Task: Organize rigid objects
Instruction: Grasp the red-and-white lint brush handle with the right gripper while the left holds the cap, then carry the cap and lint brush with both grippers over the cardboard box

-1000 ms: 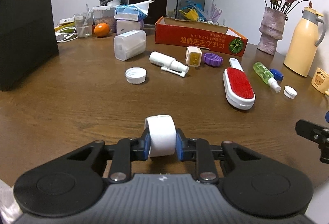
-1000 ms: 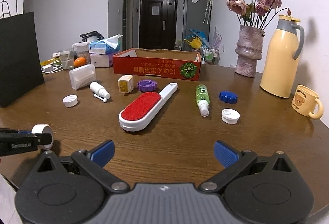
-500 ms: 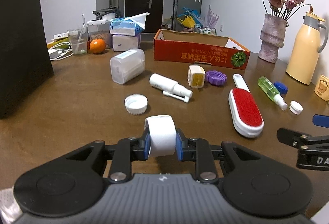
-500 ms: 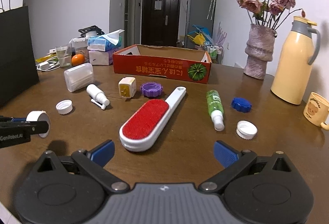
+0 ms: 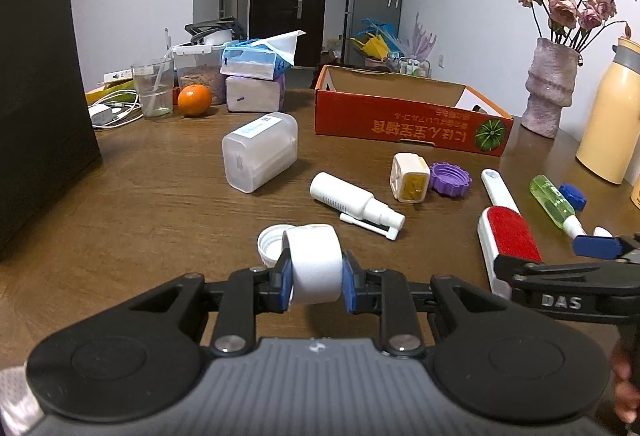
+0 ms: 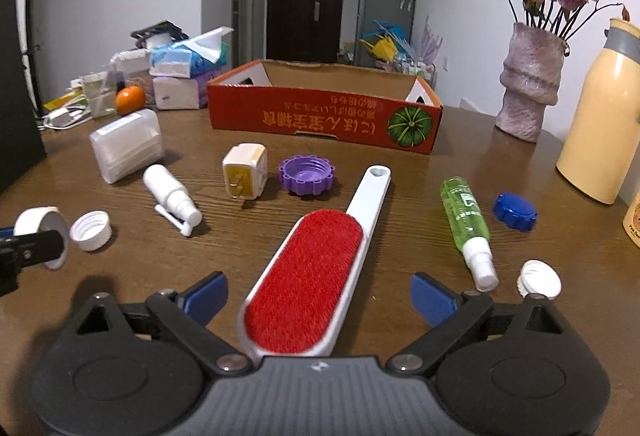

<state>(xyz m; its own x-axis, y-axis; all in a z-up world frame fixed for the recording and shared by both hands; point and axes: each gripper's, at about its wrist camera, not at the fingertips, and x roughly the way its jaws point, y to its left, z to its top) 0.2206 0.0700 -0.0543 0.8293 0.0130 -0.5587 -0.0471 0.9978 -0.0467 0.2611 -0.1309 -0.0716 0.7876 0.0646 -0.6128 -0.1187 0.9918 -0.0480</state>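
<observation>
My left gripper (image 5: 314, 282) is shut on a white cap (image 5: 314, 268) and holds it above the wooden table (image 5: 160, 196); the cap also shows in the right wrist view (image 6: 40, 232). My right gripper (image 6: 318, 296) is open, its jaws on either side of the near end of a red lint brush (image 6: 312, 276) with a white handle. An open red cardboard box (image 6: 324, 116) stands at the back. Between lie a white spray bottle (image 6: 170, 196), a green spray bottle (image 6: 466, 220), a purple lid (image 6: 307, 175) and a yellow-white block (image 6: 245, 176).
A white cap (image 6: 91, 230), a blue cap (image 6: 514, 212) and another white cap (image 6: 538, 278) lie loose. A clear plastic case (image 5: 260, 152), tissue packs (image 5: 254, 76), an orange (image 5: 195, 100), a black bag (image 5: 36, 96), a vase (image 6: 528, 84) and a yellow thermos (image 6: 600, 116) ring the table.
Both grippers have moved forward over the table. The left still holds the white cap. The open right gripper now has the lint brush between its jaws.
</observation>
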